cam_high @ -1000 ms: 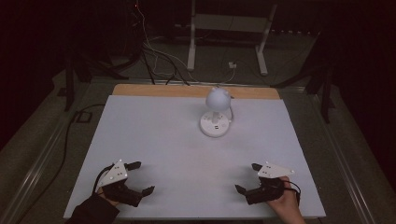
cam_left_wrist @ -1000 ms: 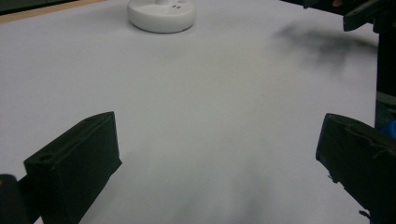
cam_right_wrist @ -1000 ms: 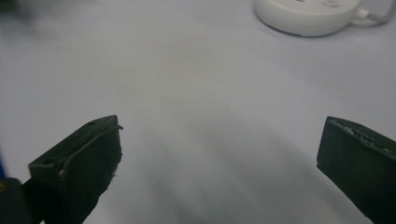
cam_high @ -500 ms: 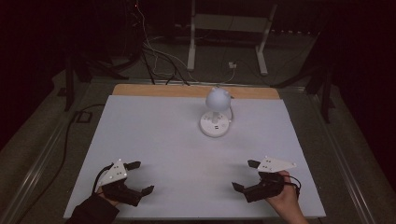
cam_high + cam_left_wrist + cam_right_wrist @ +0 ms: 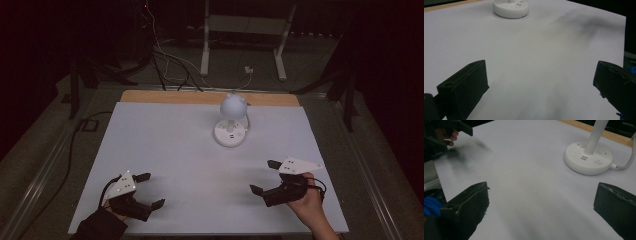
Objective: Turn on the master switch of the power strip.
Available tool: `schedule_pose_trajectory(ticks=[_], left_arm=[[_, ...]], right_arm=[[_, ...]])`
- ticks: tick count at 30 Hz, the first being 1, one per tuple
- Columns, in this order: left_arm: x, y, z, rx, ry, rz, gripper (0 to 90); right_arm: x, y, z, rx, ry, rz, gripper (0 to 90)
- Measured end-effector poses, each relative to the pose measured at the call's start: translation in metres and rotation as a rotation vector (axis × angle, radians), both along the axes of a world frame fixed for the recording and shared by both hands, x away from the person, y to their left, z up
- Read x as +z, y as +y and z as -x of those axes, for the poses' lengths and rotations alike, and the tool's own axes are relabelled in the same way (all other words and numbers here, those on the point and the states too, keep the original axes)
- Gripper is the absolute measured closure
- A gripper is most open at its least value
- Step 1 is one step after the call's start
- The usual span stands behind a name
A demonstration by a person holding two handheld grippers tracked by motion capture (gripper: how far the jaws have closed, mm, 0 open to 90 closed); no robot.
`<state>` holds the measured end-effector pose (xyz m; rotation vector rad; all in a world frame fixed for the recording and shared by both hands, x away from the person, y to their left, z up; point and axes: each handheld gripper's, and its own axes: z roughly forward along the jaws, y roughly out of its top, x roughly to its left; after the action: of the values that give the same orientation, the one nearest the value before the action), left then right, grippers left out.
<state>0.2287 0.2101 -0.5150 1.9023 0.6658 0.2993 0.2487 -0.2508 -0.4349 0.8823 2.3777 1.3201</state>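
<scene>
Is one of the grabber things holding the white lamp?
No, the white lamp stands alone at the far side of the table, while the left gripper and right gripper are open near the front.

White table (image 5: 165, 145) carries 1 white lamp (image 5: 231, 131) near its far edge

My left gripper (image 5: 146, 190) rests low at the near left corner of the white table (image 5: 165, 150), jaws spread wide with nothing between them. My right gripper (image 5: 265, 176) sits at the near right, jaws likewise apart and empty, its grey three-cornered plate (image 5: 299, 165) on top. A white desk lamp (image 5: 231, 120) stands toward the far edge on a round base, well apart from both grippers. Cables (image 5: 165, 65) lie on the dark floor beyond the table.
</scene>
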Motion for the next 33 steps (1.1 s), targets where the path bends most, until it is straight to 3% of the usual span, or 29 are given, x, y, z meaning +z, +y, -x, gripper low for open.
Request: schedule_pose_trajectory(ticks=[14, 33], left_arm=[[0.0, 0.0, 0.0, 0.002, 0.002, 0.005, 0.1], [0.001, 0.0, 0.0, 0.002, 0.002, 0.006, 0.1]], right_arm=[[0.026, 0.001, -0.026, -0.001, -0.02, -0.023, 0.0], [0.03, 0.016, -0.063, -0.008, -0.007, -0.017, 0.0]])
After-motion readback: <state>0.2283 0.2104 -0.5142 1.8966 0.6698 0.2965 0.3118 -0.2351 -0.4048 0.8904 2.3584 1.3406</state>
